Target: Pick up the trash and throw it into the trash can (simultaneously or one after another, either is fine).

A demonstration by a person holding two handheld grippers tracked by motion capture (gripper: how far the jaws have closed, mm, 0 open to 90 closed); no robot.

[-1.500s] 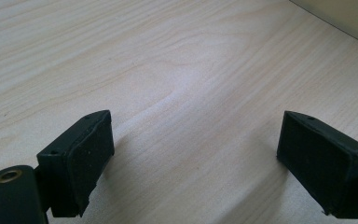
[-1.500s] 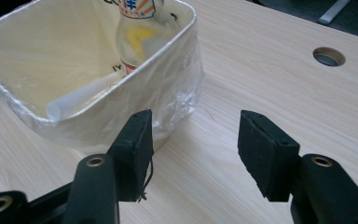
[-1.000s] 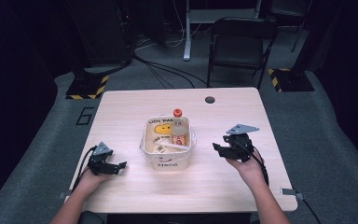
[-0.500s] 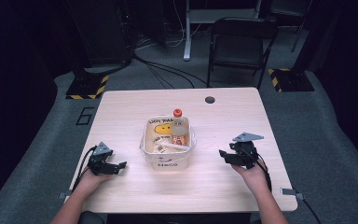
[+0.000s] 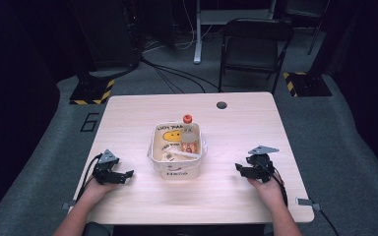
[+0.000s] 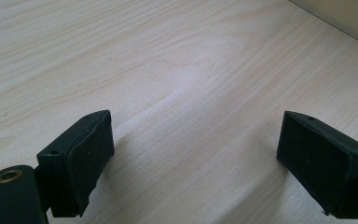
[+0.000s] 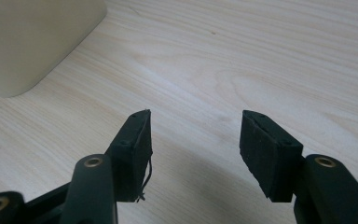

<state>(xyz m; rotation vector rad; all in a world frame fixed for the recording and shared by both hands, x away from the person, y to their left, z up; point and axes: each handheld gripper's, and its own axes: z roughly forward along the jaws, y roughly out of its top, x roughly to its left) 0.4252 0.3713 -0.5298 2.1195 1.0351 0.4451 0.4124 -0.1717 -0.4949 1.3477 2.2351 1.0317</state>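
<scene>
jaws: left gripper [image 5: 126, 174] and right gripper [image 5: 239, 168] both spread, empty, resting low on pale wooden table [image 5: 241, 128]. white plastic tub [image 5: 177, 169] sits between them, holding red-capped bottle [image 5: 189, 132] and packets; apparently packed, nothing left outside.

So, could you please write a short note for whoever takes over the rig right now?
Left tool: open, nothing between its jaws, low over the table left of the white tub.
Right tool: open and holding nothing, low over the table right of the tub.
Things: the tub stands mid-table; inside it a bottle with a red cap stands at the far right, with packets lying beside it.
Done: nothing is taken out, as far as the pictures show; both tools are clear of the tub.
Left: probably reach into the tub for the bottle or a packet.
</scene>
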